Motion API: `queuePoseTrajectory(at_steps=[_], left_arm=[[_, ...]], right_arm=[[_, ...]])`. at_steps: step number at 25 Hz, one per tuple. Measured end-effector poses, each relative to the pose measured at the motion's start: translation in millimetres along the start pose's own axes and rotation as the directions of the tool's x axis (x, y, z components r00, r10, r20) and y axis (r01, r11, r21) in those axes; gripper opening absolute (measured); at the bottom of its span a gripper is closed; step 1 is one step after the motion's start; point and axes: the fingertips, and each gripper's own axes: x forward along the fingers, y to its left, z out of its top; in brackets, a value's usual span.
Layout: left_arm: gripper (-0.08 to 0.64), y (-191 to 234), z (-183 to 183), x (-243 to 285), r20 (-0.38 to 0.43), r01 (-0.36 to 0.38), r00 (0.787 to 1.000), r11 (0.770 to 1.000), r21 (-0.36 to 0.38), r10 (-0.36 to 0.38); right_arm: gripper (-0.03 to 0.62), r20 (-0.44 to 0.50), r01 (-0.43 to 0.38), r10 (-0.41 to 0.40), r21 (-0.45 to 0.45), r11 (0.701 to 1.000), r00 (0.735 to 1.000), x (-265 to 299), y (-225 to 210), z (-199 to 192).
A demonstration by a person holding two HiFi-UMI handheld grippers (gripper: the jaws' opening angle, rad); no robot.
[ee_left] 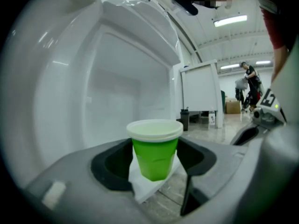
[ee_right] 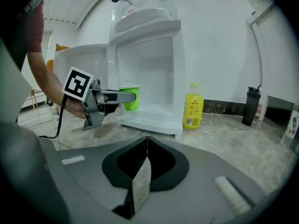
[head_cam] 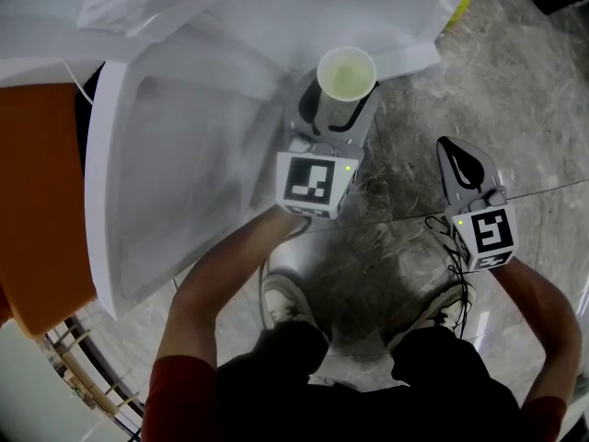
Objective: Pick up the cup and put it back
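The white cabinet's compartment [ee_right: 149,69] gapes open at the right gripper view's centre; its swung door [ee_right: 79,64] walls the left; the left gripper [ee_right: 130,96], clamping the green cup [ee_right: 131,104], fills the opening's lower left; a yellow bottle [ee_right: 193,105] stands just beside the right edge; floor [ee_right: 233,143] beyond lies passable.

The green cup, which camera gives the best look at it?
The left gripper view: the green cup fills the middle, side wall and white rim clear, held by the left gripper. The head view shows only its rim and inside from above. The right gripper view shows it small and far off.
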Motion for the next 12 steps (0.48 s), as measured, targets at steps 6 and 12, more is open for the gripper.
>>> queuePoseTrajectory(at_steps=[6,12], left_arm=[[0.291,7.1,15.8,18.2,0.036,-0.013,0.999,0.999,0.036,0.012],[0.29,16.9,24.5,34.7,0.059,-0.035,0.998,0.998,0.055,0.032]], right_arm=[[0.002,-0.005,0.001,-0.001,0.002,1.0,1.0,1.2,-2.9,-3.4],[0.002,-0.04,-0.007,0.007,0.001,1.0,0.999,1.8,-4.4,-8.7]])
